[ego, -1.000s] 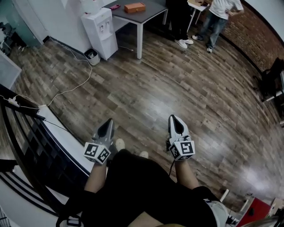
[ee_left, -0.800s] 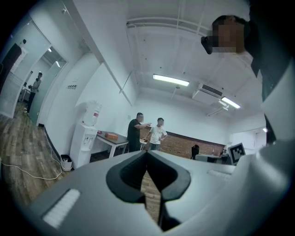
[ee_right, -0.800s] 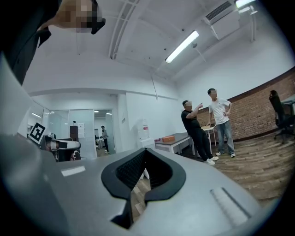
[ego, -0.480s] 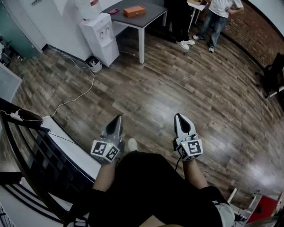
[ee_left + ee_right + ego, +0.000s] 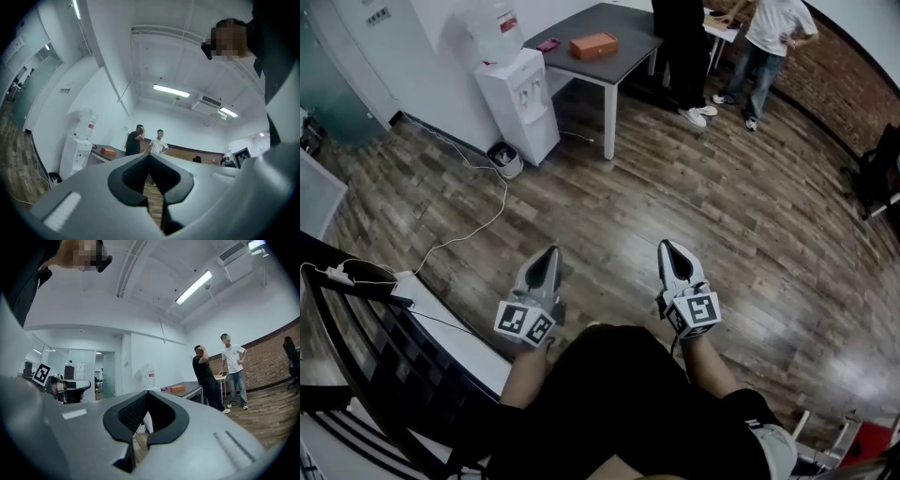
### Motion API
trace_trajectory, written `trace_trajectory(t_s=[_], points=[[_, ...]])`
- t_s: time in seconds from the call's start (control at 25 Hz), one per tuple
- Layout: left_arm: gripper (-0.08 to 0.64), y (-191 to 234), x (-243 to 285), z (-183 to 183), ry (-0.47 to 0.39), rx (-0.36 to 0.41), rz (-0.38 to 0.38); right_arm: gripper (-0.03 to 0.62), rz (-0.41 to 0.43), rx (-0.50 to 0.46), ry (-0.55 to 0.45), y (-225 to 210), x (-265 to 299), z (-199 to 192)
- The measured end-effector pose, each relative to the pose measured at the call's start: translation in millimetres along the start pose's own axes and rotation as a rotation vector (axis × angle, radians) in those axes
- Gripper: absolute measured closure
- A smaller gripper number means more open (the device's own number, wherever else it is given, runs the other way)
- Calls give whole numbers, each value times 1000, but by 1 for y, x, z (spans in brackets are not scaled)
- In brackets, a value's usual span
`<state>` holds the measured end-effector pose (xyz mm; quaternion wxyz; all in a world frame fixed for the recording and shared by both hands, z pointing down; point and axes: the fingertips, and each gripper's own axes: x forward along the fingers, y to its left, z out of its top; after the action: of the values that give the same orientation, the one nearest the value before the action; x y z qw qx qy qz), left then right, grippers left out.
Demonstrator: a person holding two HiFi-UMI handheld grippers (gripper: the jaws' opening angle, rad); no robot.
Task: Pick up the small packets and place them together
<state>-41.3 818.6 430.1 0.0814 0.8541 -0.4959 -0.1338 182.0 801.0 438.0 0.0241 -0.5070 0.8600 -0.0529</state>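
Grey-white jaws of the left gripper (image 5: pixel 549 255) and the right gripper (image 5: pixel 667 247) are clenched tip to tip and empty, held side by side over the wood floor (image 5: pixel 675 187). Well ahead of the left gripper a water dispenser (image 5: pixel 523 98) stands beside a grey table (image 5: pixel 623 21). On it lie an orange box (image 5: pixel 593 44) and a pink item (image 5: pixel 547 44); cannot tell whether either is a packet.

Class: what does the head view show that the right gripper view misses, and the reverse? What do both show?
Head view only: white floor cable; power strip.
Right gripper view only: ceiling light strip; glass partition.
Both: right hand-held gripper, shut and empty; water dispenser; grey table with orange box; person in black; person in white shirt.
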Motion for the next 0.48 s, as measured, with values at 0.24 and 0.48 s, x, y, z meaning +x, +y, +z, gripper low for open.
trace_trajectory(t_s=[0.24, 0.48], points=[[560, 49, -12, -3, 1, -33, 71, 591, 12, -15, 64, 31, 42, -15], [560, 73, -8, -13, 20, -50, 129, 591, 51, 7, 95, 21, 70, -31]])
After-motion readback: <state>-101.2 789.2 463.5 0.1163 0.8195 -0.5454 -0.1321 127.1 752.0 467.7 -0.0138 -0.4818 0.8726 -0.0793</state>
